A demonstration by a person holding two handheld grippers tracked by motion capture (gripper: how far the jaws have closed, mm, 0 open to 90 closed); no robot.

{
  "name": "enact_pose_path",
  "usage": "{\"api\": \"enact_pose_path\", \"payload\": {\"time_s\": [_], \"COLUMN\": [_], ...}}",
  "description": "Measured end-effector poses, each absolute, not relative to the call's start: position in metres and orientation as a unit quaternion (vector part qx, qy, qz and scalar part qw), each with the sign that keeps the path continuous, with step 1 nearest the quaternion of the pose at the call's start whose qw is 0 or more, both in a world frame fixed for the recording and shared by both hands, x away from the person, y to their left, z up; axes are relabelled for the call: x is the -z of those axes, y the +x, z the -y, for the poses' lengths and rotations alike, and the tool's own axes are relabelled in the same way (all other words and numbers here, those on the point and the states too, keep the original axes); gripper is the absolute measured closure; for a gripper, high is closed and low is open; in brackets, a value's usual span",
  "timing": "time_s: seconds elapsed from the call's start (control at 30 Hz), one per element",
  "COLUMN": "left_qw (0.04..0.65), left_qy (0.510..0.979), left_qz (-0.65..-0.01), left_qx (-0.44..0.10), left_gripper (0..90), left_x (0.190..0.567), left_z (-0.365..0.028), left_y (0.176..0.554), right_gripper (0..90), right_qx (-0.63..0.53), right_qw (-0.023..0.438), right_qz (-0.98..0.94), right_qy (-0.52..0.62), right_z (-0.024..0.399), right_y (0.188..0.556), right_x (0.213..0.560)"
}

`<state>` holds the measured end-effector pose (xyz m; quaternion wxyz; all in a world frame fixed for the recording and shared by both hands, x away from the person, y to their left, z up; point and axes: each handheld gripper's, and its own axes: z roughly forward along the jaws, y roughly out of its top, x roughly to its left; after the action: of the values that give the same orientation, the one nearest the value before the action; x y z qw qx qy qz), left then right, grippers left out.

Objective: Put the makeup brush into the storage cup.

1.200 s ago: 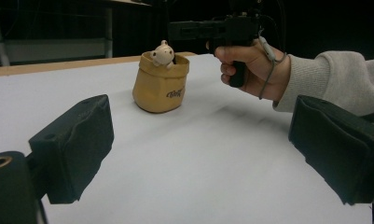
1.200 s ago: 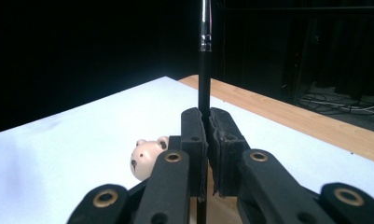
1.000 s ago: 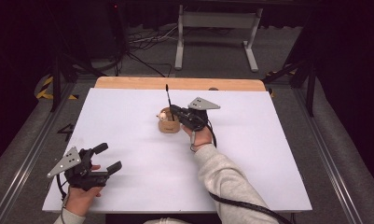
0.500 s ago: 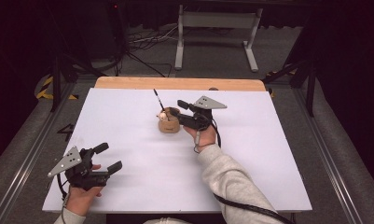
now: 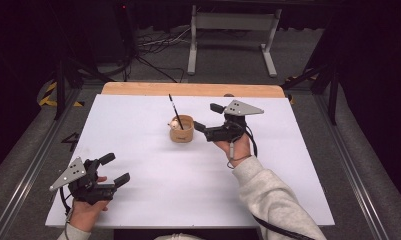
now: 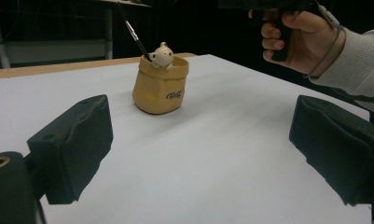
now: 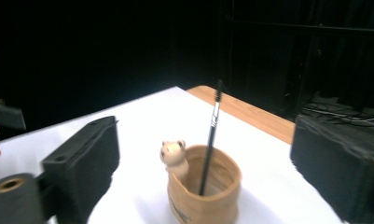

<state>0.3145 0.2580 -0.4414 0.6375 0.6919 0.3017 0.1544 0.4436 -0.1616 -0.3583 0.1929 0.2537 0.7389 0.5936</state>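
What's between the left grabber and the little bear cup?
Nothing: bare white table lies between the left gripper and the bear cup, seen in the left gripper view.

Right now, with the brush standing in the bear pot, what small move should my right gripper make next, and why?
Probably draw the right gripper a little farther back from the bear pot. Its jaws have just been opening and nothing is between them; the brush leans in the pot on its own, so it looks delivered. Backing off along the table should avoid knocking the brush's raised end.

Tan holder (image 5: 181, 132) with cream bear figure (image 7: 173, 156), black brush (image 5: 175, 111), white table (image 5: 138, 150)
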Motion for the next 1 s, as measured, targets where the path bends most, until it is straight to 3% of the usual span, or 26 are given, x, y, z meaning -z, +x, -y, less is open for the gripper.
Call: {"api": "enact_pose_path", "payload": {"time_s": [0.4, 0.77, 1.0], "left_qw": [0.638, 0.640, 0.641], "left_qy": [0.693, 0.693, 0.694], "left_qz": [-0.298, -0.294, -0.291], "left_qx": [-0.153, -0.153, -0.152], "left_gripper": [6.3, 6.0, 5.8], "left_x": [0.441, 0.440, 0.440], "left_z": [-0.258, -0.256, -0.256], "left_y": [0.315, 0.314, 0.314], "right_gripper": [0.1, 0.0, 0.0], "right_qx": [-0.583, -0.572, -0.569], "right_qw": [0.202, 0.236, 0.235], "right_qz": [-0.748, -0.751, -0.755], "right_qy": [0.245, 0.230, 0.226], "right_z": [0.203, 0.235, 0.251], "right_y": [0.422, 0.396, 0.381], "right_x": [0.346, 0.341, 0.345]}}
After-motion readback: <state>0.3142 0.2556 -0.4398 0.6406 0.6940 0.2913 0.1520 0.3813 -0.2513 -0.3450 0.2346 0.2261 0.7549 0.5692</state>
